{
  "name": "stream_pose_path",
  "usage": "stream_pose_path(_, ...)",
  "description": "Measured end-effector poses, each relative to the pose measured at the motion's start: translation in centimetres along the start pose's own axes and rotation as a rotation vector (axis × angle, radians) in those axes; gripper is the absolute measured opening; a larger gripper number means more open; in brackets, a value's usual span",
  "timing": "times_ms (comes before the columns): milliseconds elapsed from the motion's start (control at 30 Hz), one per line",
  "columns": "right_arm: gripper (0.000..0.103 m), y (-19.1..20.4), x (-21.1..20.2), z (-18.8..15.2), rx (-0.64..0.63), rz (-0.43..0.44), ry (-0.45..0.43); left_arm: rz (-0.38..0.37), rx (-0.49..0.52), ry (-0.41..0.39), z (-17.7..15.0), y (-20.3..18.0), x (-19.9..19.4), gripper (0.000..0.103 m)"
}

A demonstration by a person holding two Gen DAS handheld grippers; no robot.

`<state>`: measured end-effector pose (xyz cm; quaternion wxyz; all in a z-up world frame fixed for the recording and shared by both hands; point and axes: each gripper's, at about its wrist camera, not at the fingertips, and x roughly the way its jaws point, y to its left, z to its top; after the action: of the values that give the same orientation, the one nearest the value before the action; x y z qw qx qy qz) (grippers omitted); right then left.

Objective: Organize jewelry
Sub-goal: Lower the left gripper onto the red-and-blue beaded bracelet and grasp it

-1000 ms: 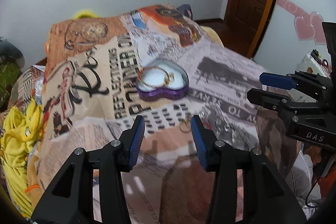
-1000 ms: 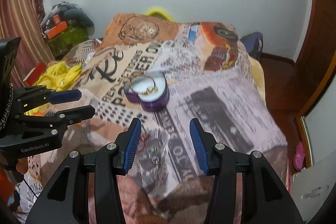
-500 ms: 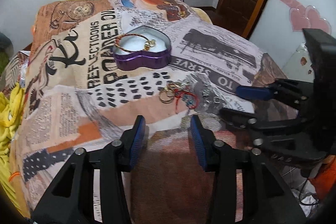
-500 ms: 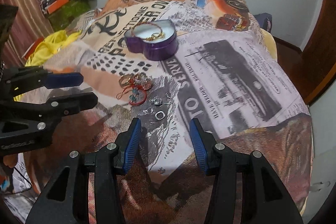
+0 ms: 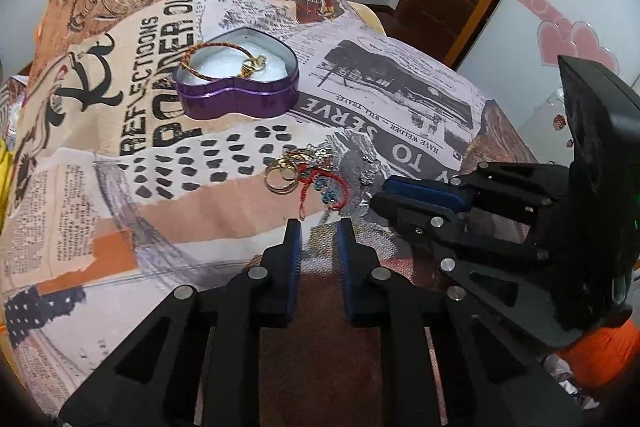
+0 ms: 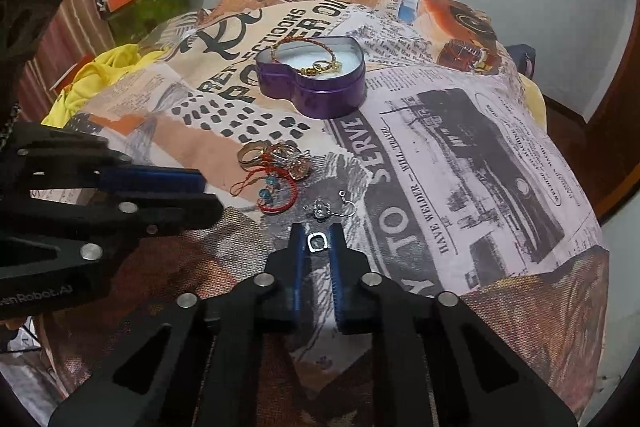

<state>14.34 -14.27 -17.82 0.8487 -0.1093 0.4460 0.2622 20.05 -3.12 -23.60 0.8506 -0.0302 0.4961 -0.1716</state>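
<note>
1. We are closing our right gripper (image 6: 318,241) around a small silver ring (image 6: 318,242), which is sitting between its narrowed fingertips.
2. Just ahead, an earring (image 6: 322,209) and a red bracelet (image 6: 276,193) are lying on the blanket (image 6: 460,155).
3. Farther ahead, a purple heart tin (image 6: 316,83) is holding a gold bracelet (image 6: 304,53).
4. We are holding our left gripper (image 5: 318,241) partly open and empty.

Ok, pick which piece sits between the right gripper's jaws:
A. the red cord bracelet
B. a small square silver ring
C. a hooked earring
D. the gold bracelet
B: the small square silver ring lies between the right gripper jaws, on the blanket.
</note>
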Motion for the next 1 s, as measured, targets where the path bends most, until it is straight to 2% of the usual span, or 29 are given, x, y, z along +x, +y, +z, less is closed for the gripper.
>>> stream_pose_path(200,0.009,-0.5,-0.3,-0.1,0.035,0.014,-0.014,-0.008,0.007,0.015,0.6,-0.7,1.0,0.017)
stream_pose_path(533,0.009,-2.5,-1.6,-0.1,0.096,0.012,-0.051,0.032,-0.018,0.026,1.9,-0.6,2.6,0.017)
stream_pose_path(600,0.009,-2.5,-1.8,-0.1,0.097,0.012,-0.056,0.052,-0.011,0.026,2.0,-0.6,2.9,0.006)
stream_pose_path(633,0.009,-2.5,-1.8,-0.1,0.097,0.012,-0.057,0.053,-0.010,0.026,2.0,-0.6,3.0,0.006)
stream_pose_path(800,0.009,-2.6,-2.0,0.1,0.102,0.014,-0.063,0.058,-0.010,0.019,1.9,-0.5,2.5,0.006)
stream_pose_path(1000,0.009,-2.6,-2.9,0.6,0.101,0.004,-0.086,0.058,-0.006,-0.034,1.7,-0.6,0.0,0.006)
